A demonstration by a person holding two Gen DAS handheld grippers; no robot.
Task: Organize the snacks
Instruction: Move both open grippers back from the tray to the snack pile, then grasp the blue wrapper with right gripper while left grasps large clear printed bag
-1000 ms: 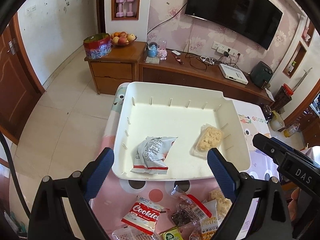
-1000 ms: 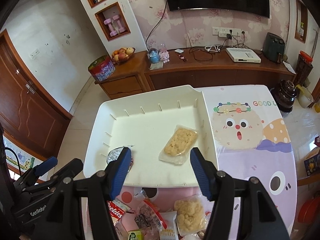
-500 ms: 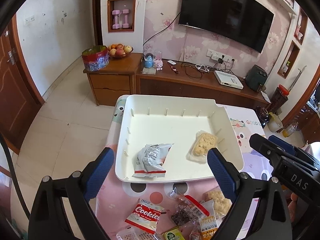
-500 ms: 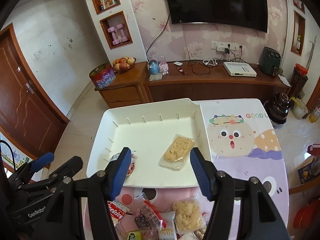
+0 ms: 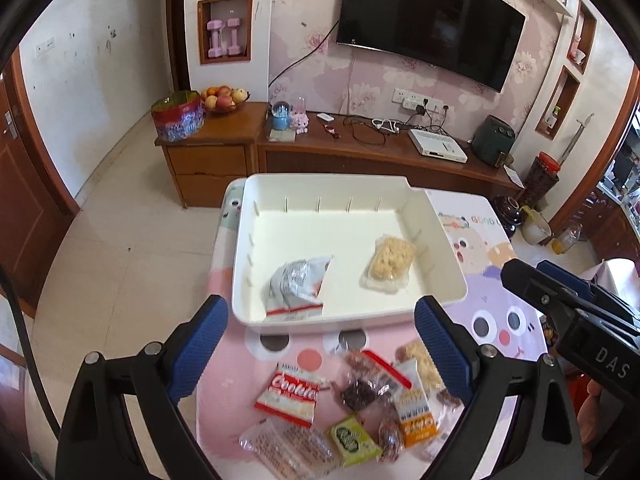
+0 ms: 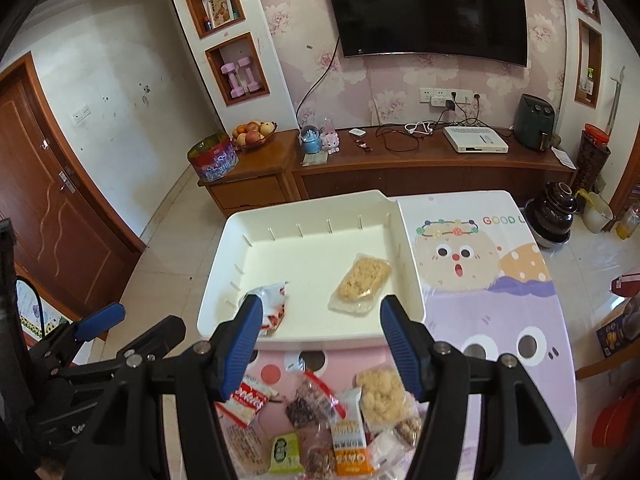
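A white tray rests on the cartoon-print table. Inside it lie a crumpled grey-and-white packet at the near left and a clear-wrapped oat bar at the right. Several loose snacks lie on the table in front of the tray: a red Cookies packet, a green packet, an orange oats packet and a puffed-rice cake. My left gripper and right gripper hover open and empty above the snack pile, short of the tray.
A low wooden TV cabinet stands beyond the table, with a red tin and a fruit bowl on its left unit. A dark pot sits on the floor at the right. Tiled floor lies to the left of the table.
Both grippers have pulled back and risen from the tray, so the tray looks smaller and more of the snack pile shows below. Both stay open and empty.
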